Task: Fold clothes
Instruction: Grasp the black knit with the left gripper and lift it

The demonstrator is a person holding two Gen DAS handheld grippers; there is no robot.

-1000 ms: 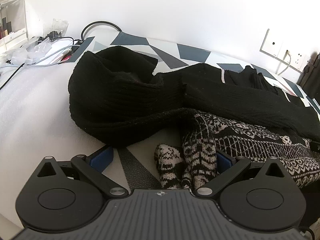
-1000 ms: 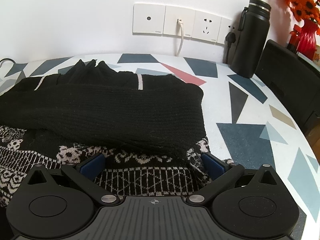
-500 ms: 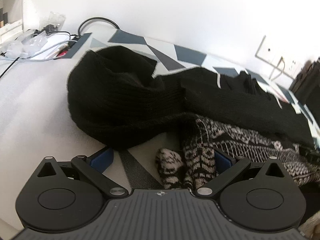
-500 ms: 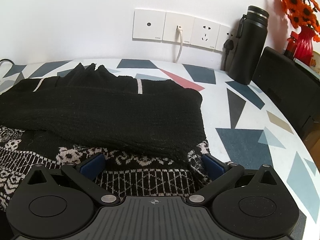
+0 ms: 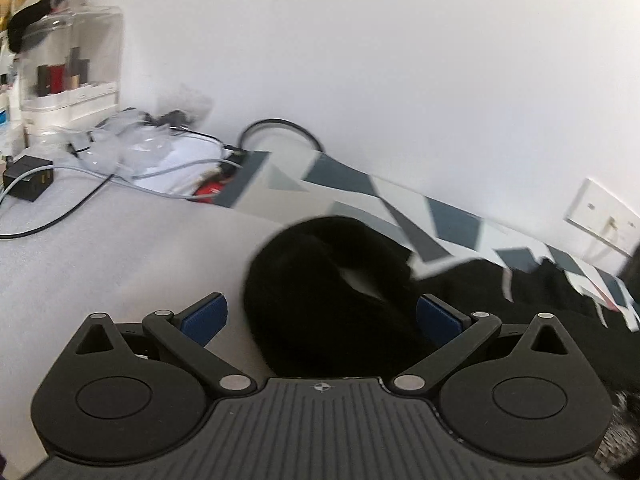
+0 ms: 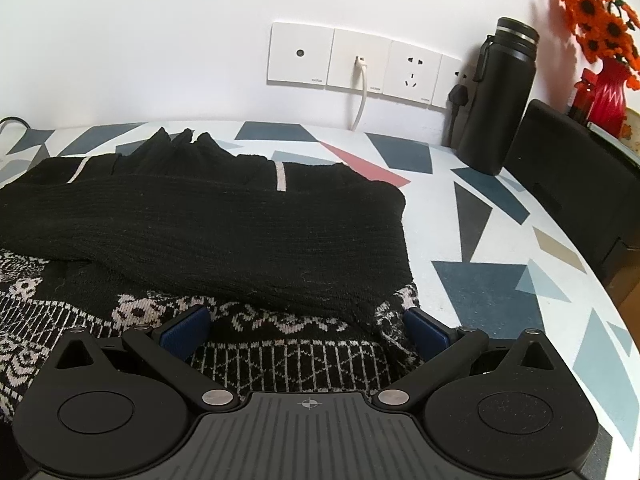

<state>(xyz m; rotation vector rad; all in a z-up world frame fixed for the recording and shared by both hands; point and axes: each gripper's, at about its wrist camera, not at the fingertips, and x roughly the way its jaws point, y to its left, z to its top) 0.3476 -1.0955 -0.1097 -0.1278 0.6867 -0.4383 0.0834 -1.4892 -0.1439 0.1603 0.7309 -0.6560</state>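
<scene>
The only lettering is a tiny grey brand mark at the lower right corner of each wall socket plate (image 6: 302,54), possibly beginning with "C" but too small to read, and nothing else carries legible text.

patterned table (image 6: 500,280) bears sweater (image 6: 224,232), bottle (image 6: 500,100).

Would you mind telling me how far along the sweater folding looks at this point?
Done: the plain black upper part of the sweater lies folded over its patterned part on the table.
In hand: nothing is gripped. The left gripper is open around a bunched black sleeve; the right gripper is open over the patterned part.
Left: that sleeve looks unfolded, and the bundle probably needs another fold.
</scene>
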